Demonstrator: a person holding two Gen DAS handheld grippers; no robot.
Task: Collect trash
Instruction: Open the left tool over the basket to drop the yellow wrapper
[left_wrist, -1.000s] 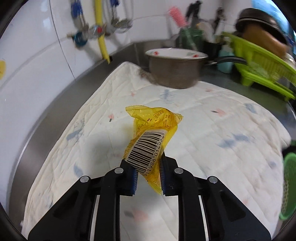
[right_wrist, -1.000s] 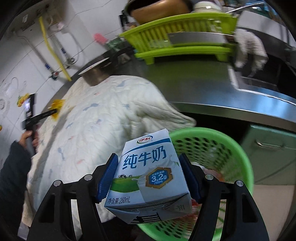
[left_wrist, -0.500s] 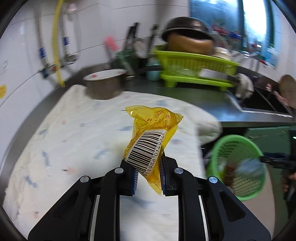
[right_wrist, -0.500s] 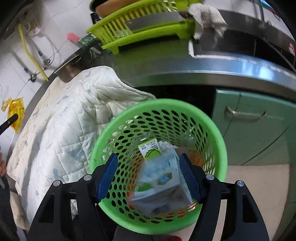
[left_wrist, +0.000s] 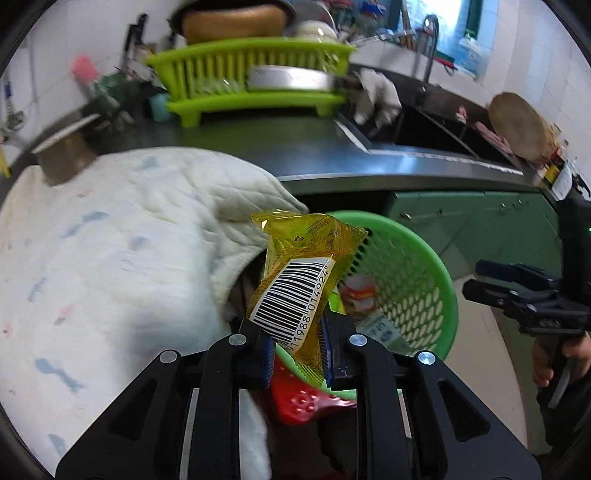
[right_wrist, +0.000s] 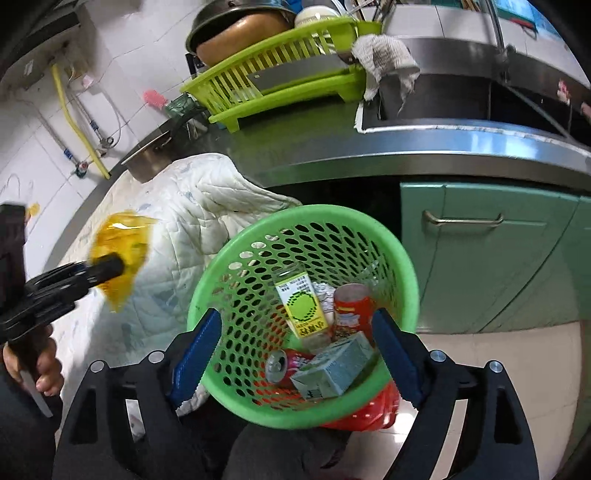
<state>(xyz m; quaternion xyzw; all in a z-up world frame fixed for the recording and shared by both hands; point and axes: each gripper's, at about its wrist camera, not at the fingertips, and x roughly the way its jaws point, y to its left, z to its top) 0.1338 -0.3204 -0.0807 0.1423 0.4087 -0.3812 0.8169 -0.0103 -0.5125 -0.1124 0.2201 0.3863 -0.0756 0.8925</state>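
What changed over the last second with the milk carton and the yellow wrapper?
The right gripper let the milk carton drop into the green basket; its jaws have just been opening, nothing between them. The left gripper carried the yellow wrapper from the quilt toward the basket, still clamped.

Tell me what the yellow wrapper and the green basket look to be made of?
The yellow wrapper looks like thin glossy plastic film: translucent, crinkled, with a printed barcode label. The green basket looks like moulded plastic, smooth and slightly shiny, its wall pierced with rows of oval holes.
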